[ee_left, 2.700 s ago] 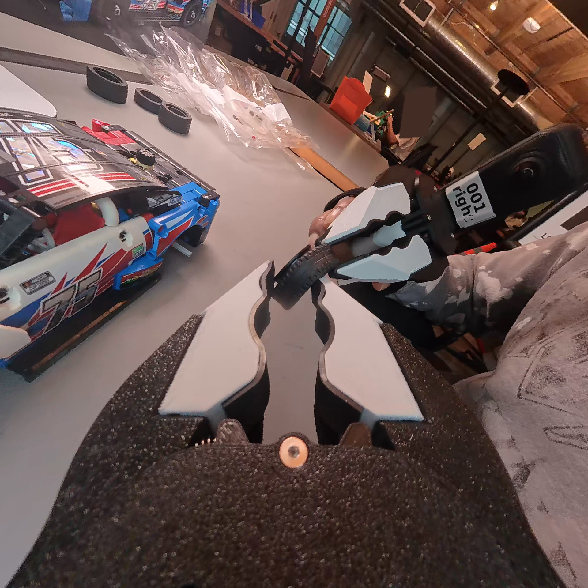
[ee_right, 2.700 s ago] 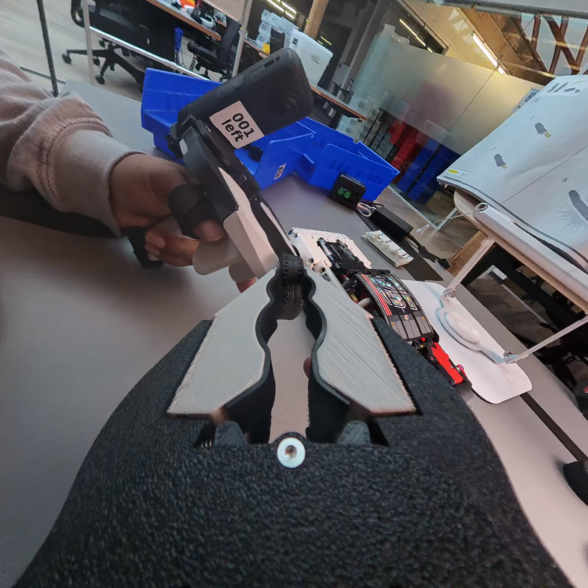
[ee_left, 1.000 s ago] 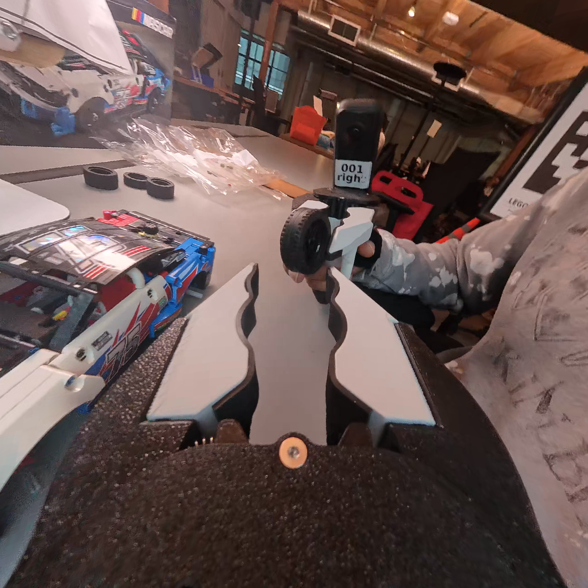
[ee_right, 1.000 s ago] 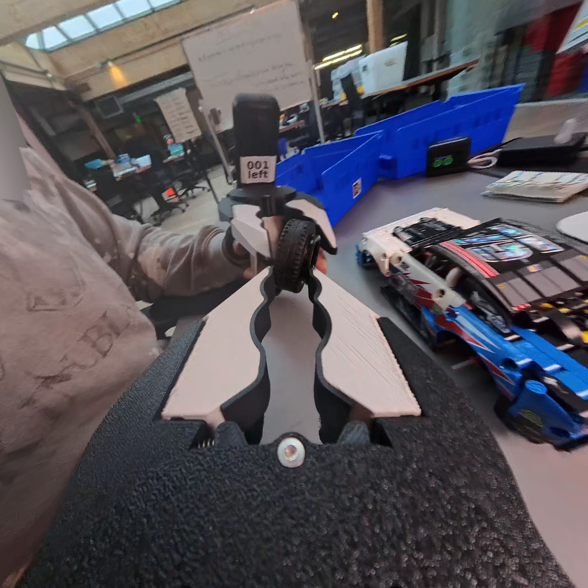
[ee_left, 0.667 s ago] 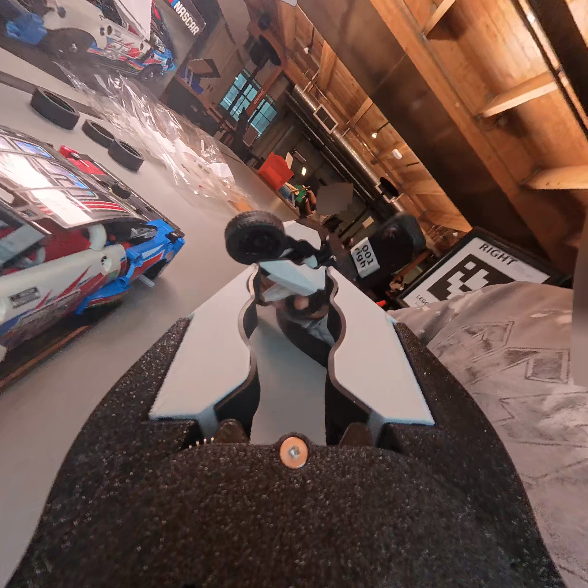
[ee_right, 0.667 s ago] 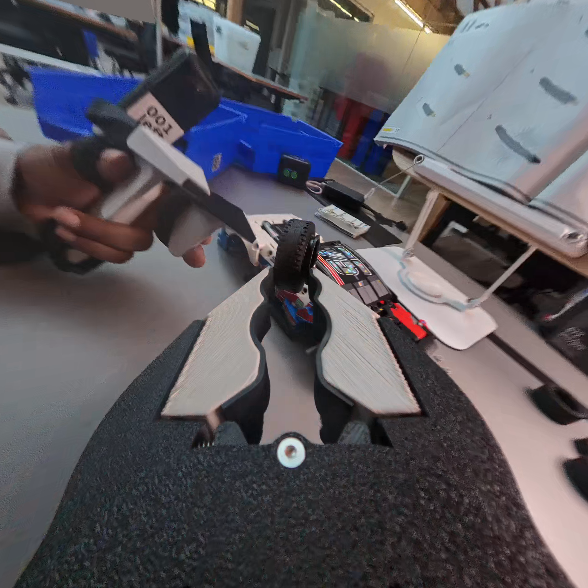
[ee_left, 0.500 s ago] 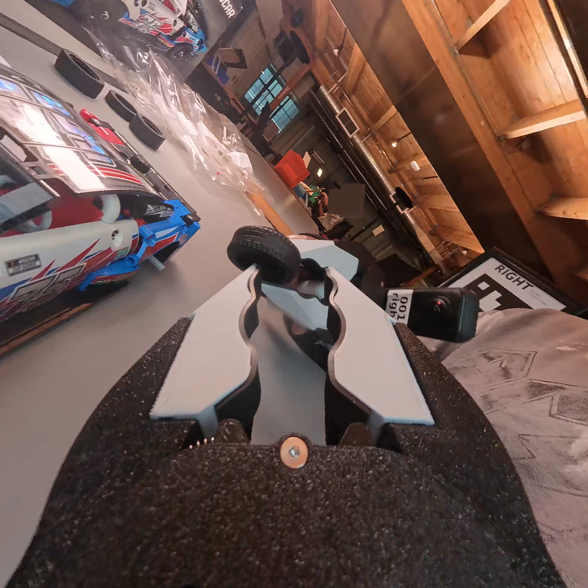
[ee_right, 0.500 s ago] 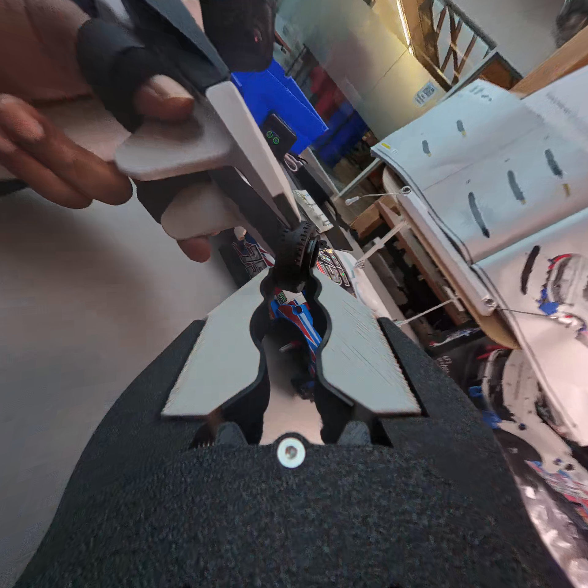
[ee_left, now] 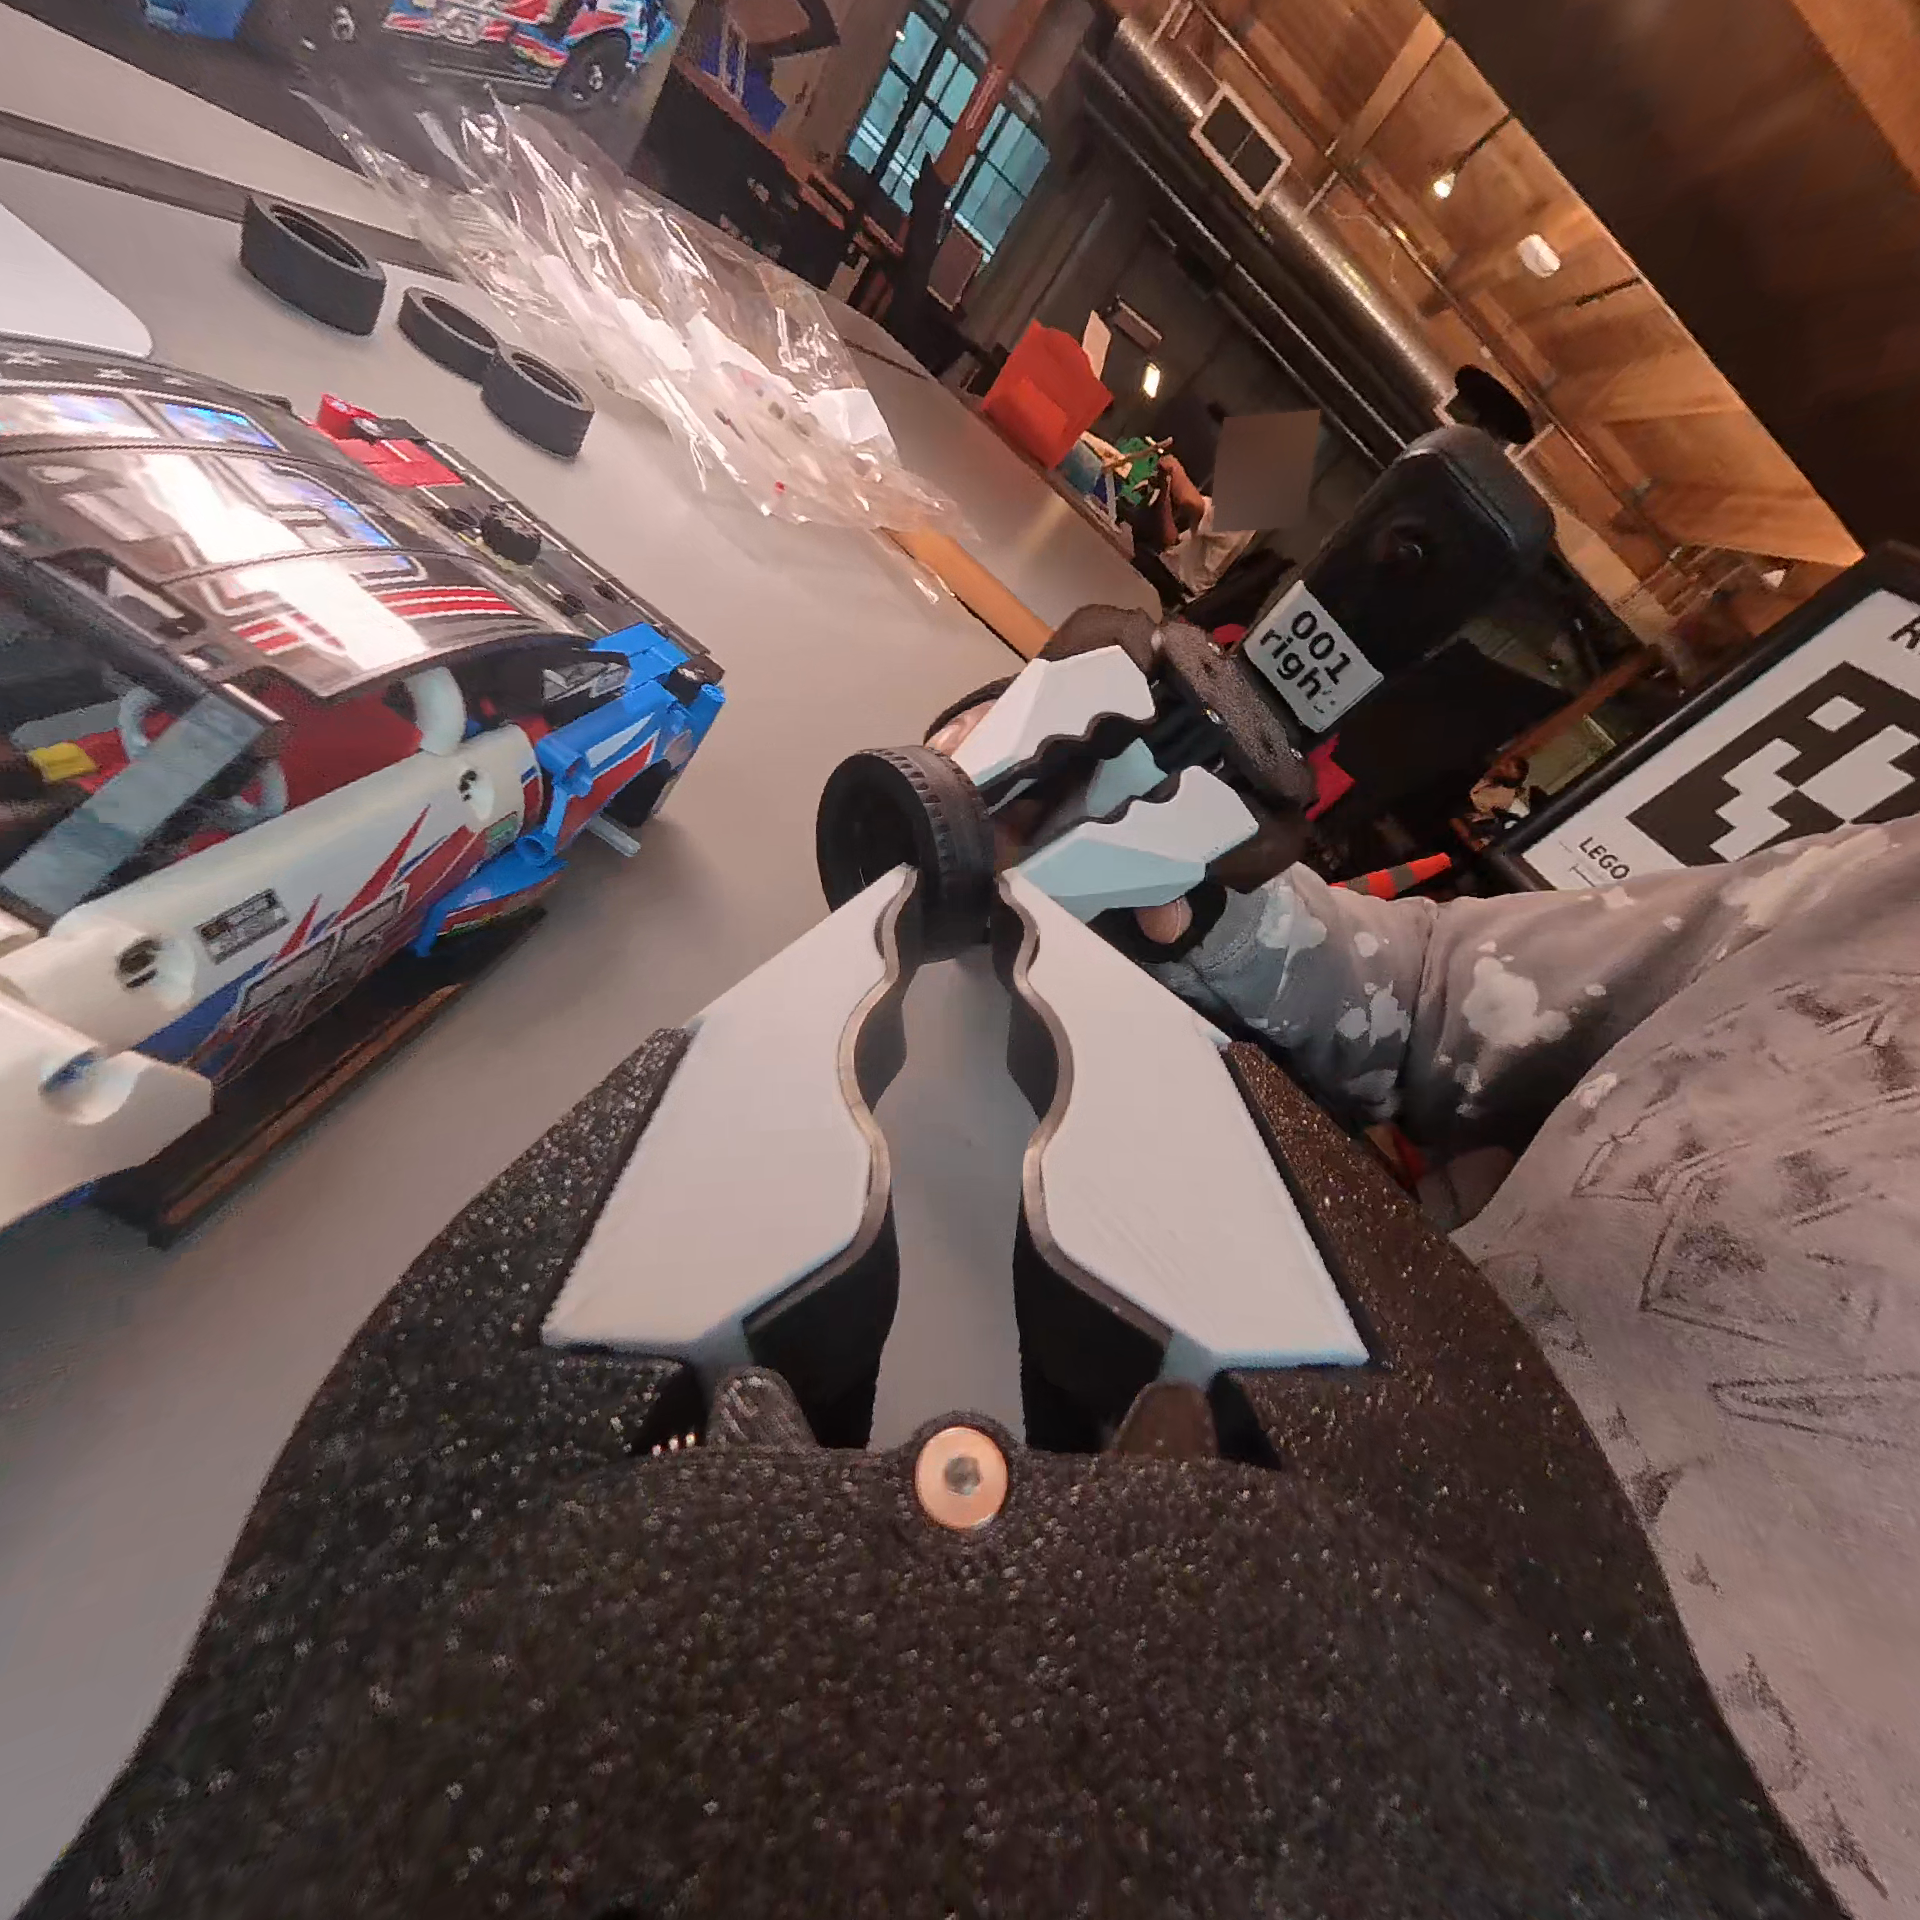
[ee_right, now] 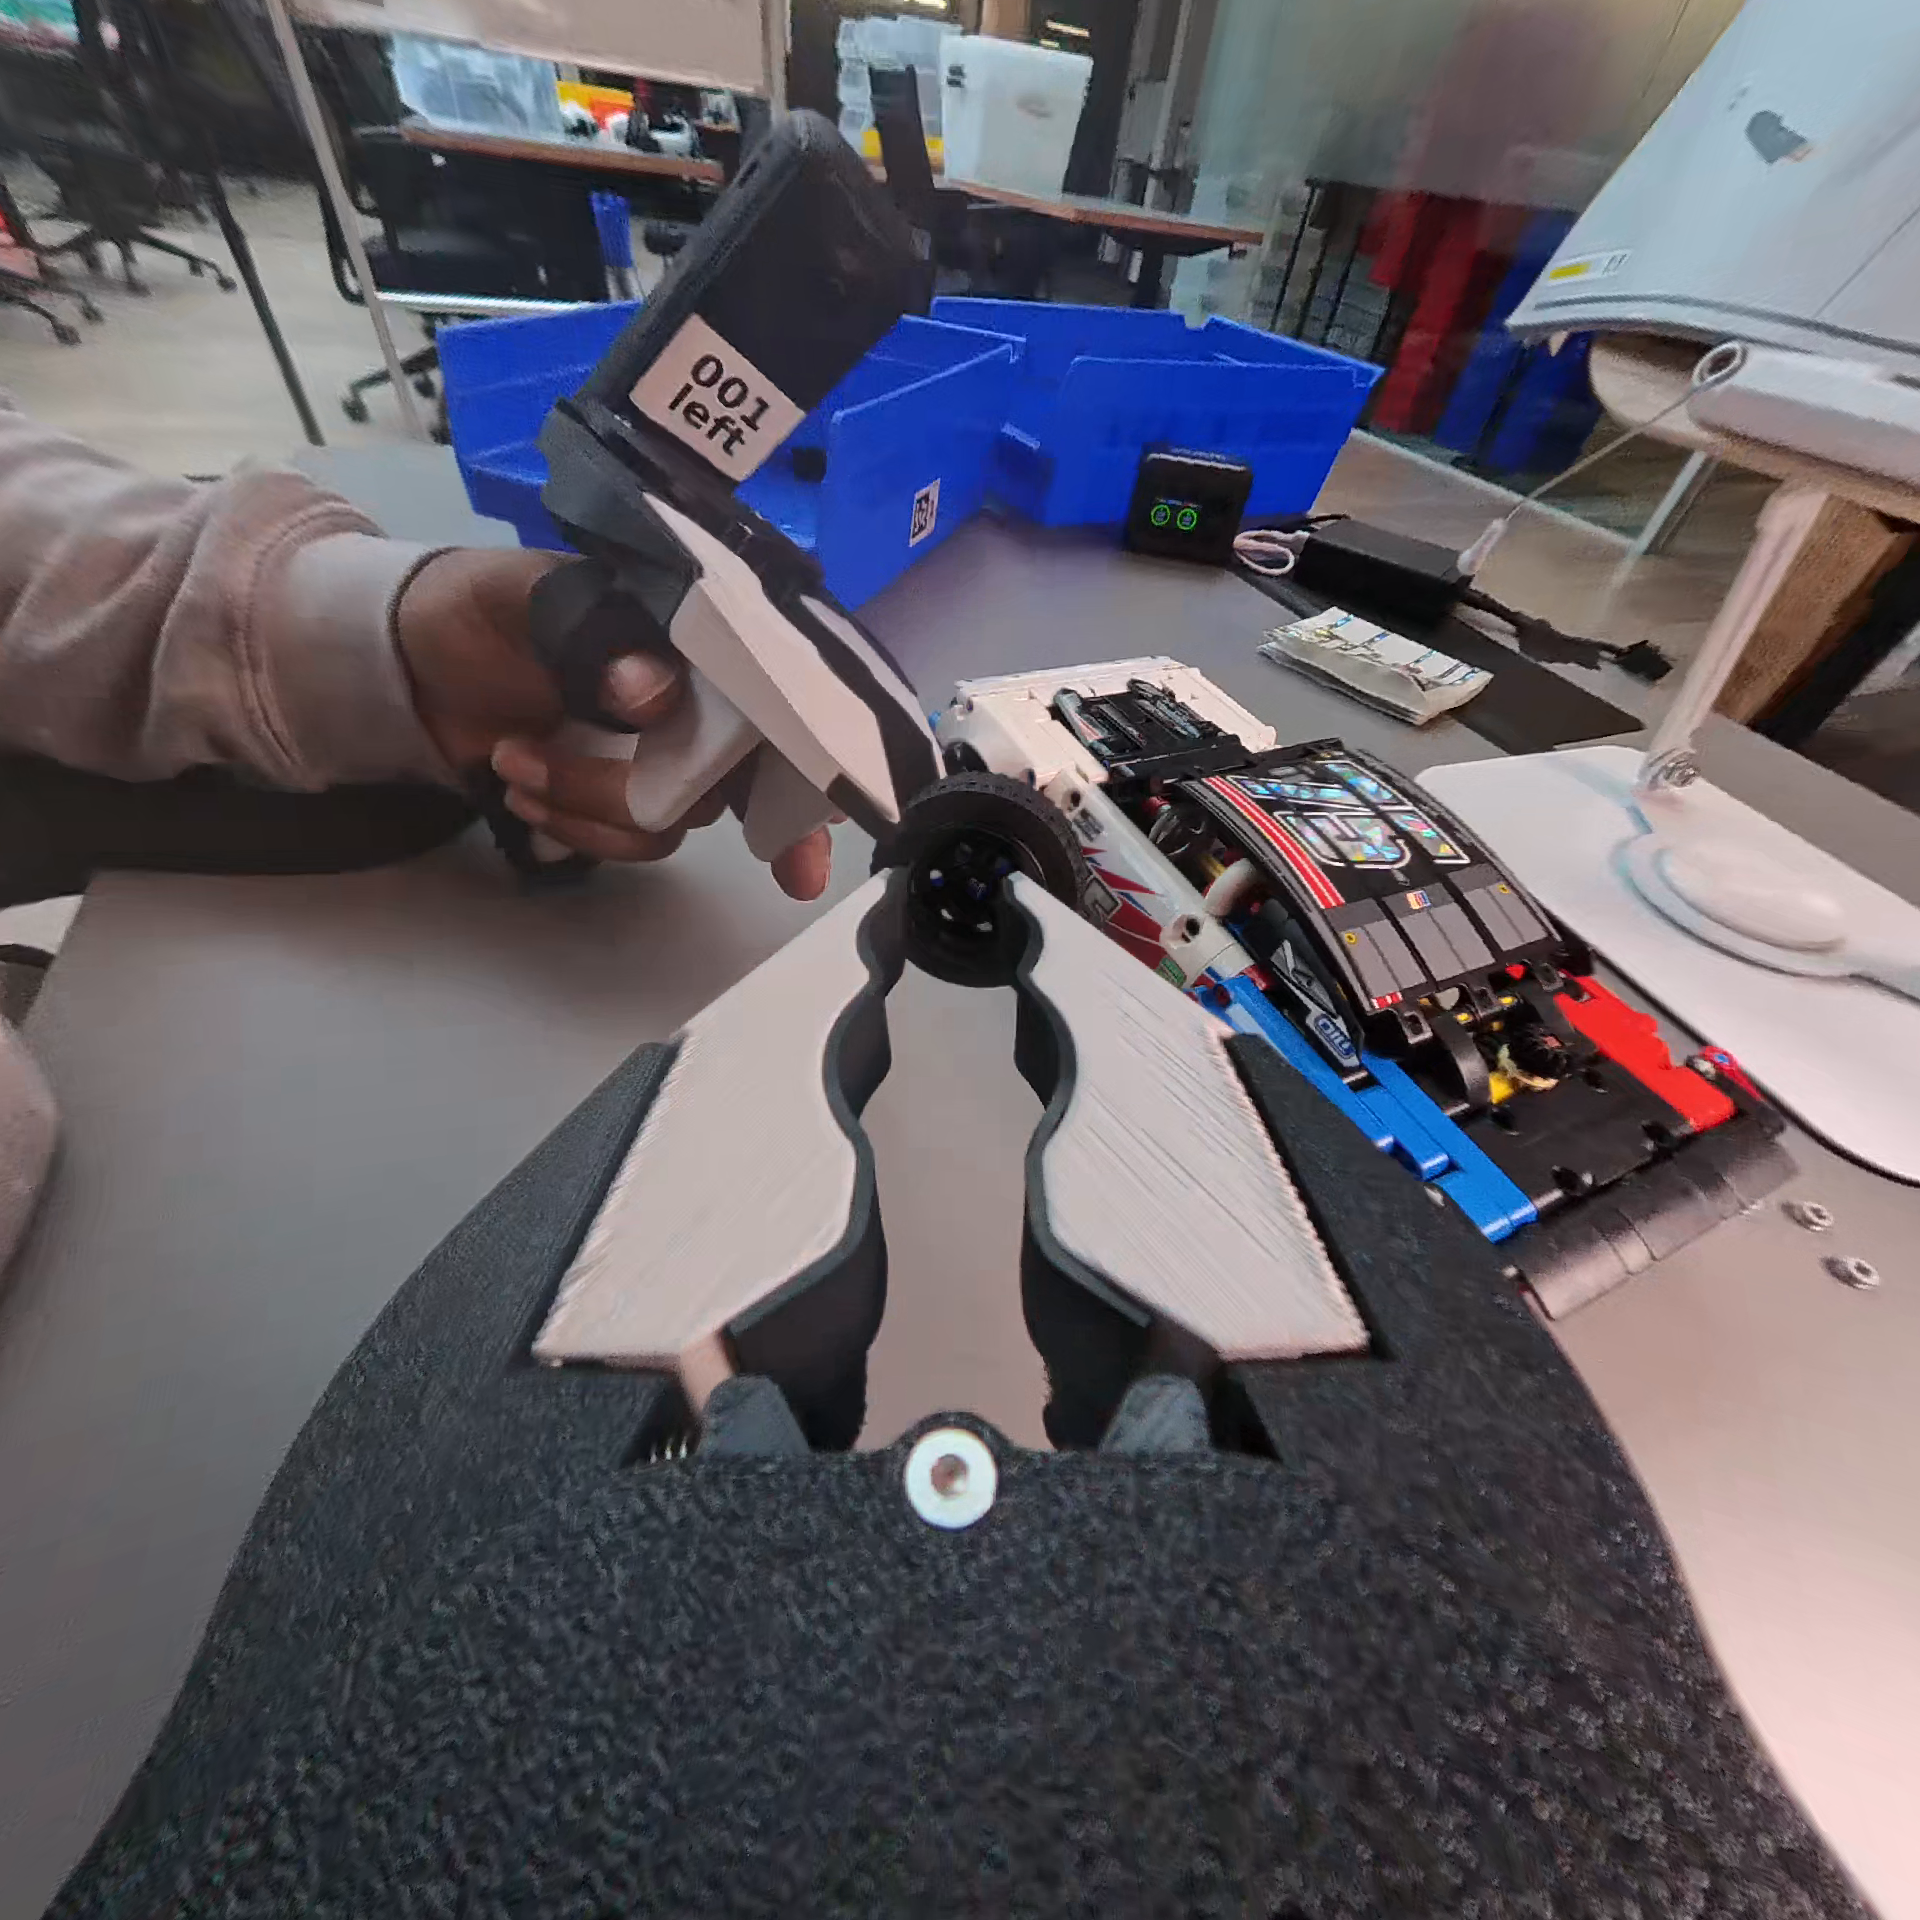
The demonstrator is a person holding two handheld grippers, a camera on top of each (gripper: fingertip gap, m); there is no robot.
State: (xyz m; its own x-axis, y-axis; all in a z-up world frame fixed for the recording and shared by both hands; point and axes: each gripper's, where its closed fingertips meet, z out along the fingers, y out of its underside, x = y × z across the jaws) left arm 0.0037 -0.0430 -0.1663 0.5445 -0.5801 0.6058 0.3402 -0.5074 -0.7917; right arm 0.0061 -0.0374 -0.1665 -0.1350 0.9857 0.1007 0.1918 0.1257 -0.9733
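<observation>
Two tongs meet over one small black wheel [ee_left: 902,831] held above the grey counter [ee_left: 810,644]: the left tongs [ee_left: 951,894] pinch its tread between their tips, and the right tongs [ee_right: 951,904] clamp the same wheel from the opposite side. One toy race car [ee_left: 312,748] in white, blue and red sits on the counter to the left. Three loose black tyres [ee_left: 312,265] lie at the far left, beside a heap of clear plastic bags [ee_left: 686,343]. Blue bins [ee_right: 1039,416] stand across the counter.

Black wheel [ee_left: 902,844], blue bins [ee_right: 904,416]
</observation>
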